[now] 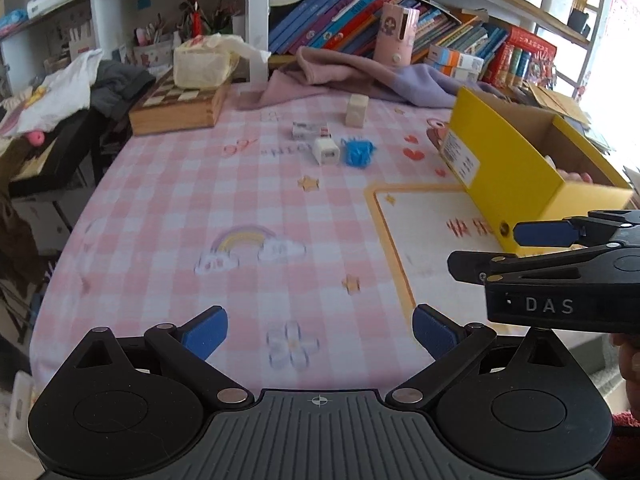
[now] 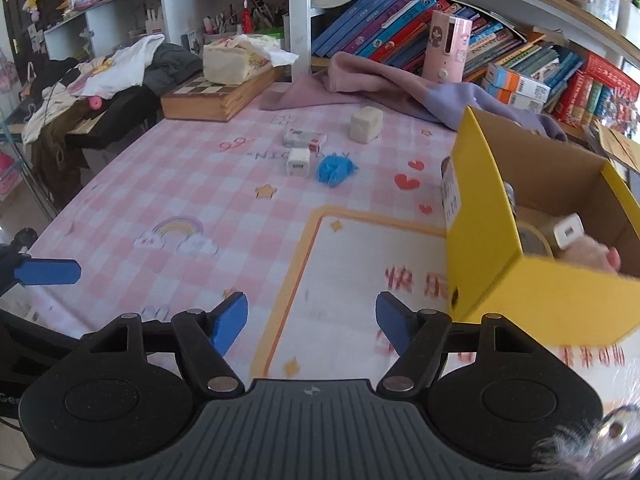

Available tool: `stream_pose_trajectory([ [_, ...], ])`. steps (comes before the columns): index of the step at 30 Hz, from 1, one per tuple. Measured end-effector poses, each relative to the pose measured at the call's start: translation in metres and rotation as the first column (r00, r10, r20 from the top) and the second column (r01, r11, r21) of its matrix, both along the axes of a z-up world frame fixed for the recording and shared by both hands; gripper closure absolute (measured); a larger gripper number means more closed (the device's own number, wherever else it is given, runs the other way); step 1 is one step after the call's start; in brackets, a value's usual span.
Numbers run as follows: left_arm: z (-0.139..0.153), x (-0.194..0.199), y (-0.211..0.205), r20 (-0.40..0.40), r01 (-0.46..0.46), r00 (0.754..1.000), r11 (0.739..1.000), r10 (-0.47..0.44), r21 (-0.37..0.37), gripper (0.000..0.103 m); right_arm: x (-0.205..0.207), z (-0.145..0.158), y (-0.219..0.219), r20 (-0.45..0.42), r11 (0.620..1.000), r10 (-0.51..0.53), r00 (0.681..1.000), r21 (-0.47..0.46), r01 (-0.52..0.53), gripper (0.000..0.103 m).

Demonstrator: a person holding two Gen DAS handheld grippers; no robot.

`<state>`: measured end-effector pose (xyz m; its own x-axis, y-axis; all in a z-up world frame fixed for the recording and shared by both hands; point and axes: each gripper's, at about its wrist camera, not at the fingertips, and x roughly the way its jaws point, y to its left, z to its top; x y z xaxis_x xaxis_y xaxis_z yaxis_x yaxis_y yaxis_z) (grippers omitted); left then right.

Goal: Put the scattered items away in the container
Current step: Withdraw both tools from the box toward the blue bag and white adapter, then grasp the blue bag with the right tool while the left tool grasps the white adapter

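A yellow cardboard box [image 1: 516, 168] [image 2: 480, 216] stands at the table's right, holding a white charger [image 2: 568, 232], a tape roll and a fuzzy pink item. Scattered mid-table lie a white charger cube [image 1: 327, 151] [image 2: 298, 162], a blue crumpled item [image 1: 358, 153] [image 2: 334, 171], a small white-and-red packet [image 1: 310, 130] [image 2: 304, 139] and a cream block [image 1: 356, 110] [image 2: 366, 123]. My left gripper [image 1: 320, 336] is open and empty, low over the near table. My right gripper [image 2: 312, 324] is open and empty, beside the box's near-left corner; it also shows in the left wrist view [image 1: 500, 248].
A pink checkered cloth [image 1: 200, 208] covers the table. A wooden chess box [image 1: 176, 108] with a tissue pack sits at the back left, purple clothes [image 1: 360, 76] and a pink bottle [image 1: 396, 32] at the back, bookshelves behind. Clothes pile on a stand left.
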<state>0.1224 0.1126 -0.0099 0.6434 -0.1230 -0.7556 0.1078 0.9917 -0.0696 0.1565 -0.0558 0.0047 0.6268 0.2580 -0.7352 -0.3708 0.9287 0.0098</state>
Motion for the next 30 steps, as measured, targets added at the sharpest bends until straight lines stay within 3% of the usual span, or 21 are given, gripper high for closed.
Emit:
stream_pose_trajectory([
  [11,-0.008,0.076,0.001,0.005,-0.024,1.000,0.999,0.023,0.031,0.003,0.088,-0.010,0.009,-0.016,1.000,-0.012,1.000,0.014,0.012,0.036],
  [16,-0.013,0.109,0.000,0.032,-0.033,0.999,0.999,0.032,0.043,0.005,0.133,-0.013,0.013,-0.024,0.997,-0.053,0.998,0.046,0.054,0.042],
  [22,-0.020,0.144,-0.002,0.036,-0.037,0.999,0.998,0.036,0.046,0.008,0.193,-0.033,0.026,-0.126,0.990,-0.102,0.987,0.082,0.113,0.054],
  [30,-0.030,0.170,-0.002,0.028,-0.044,0.999,0.998,0.043,0.044,0.009,0.243,-0.057,0.041,-0.182,0.979,-0.163,0.970,0.093,0.182,0.056],
])
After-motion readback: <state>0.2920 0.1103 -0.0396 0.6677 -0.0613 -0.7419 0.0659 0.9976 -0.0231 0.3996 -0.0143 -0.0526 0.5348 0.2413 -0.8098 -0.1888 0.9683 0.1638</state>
